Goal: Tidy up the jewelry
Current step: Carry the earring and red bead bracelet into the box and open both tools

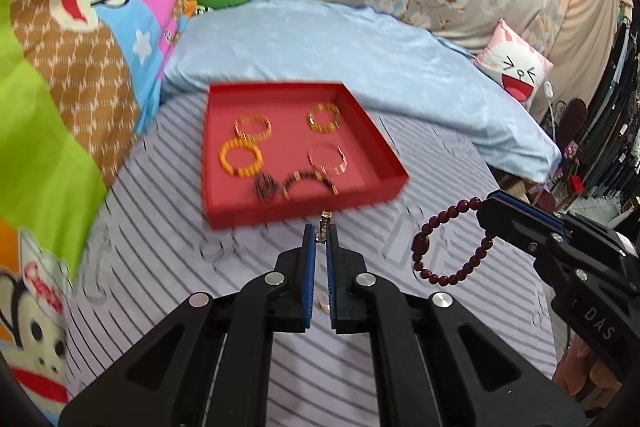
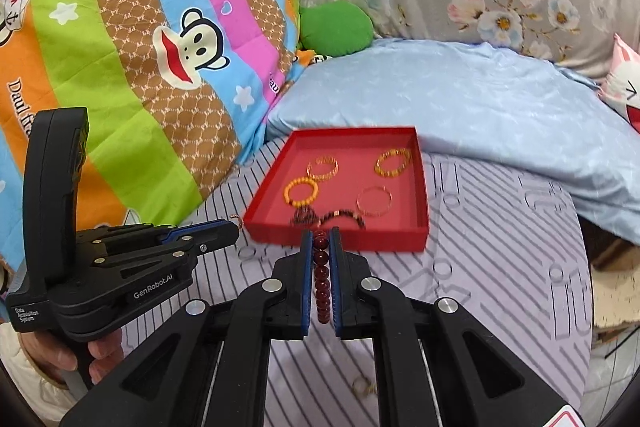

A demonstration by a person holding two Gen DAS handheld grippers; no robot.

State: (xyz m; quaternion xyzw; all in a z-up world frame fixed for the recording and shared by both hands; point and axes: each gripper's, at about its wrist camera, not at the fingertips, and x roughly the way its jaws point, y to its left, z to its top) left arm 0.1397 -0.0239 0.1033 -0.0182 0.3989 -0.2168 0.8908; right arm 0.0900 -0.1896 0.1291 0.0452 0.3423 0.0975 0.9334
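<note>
A red tray (image 1: 312, 205) (image 2: 340, 241) lies on the striped bed sheet and holds several bracelets, among them an orange bead bracelet (image 1: 240, 157) and a dark bead strand (image 1: 308, 181). My left gripper (image 1: 320, 233) is shut on a small gold jewelry piece (image 1: 325, 223) just in front of the tray's near wall. My right gripper (image 2: 320, 239) is shut on a dark red bead bracelet (image 2: 321, 279), which hangs as a loop (image 1: 448, 247) in the left wrist view, right of the tray's near corner.
A light blue pillow (image 1: 360, 47) lies behind the tray. A cartoon monkey quilt (image 2: 140, 47) rises at the left. A small ring (image 2: 362, 385) lies on the sheet under my right gripper. A pink cartoon cushion (image 1: 516, 67) sits at the far right.
</note>
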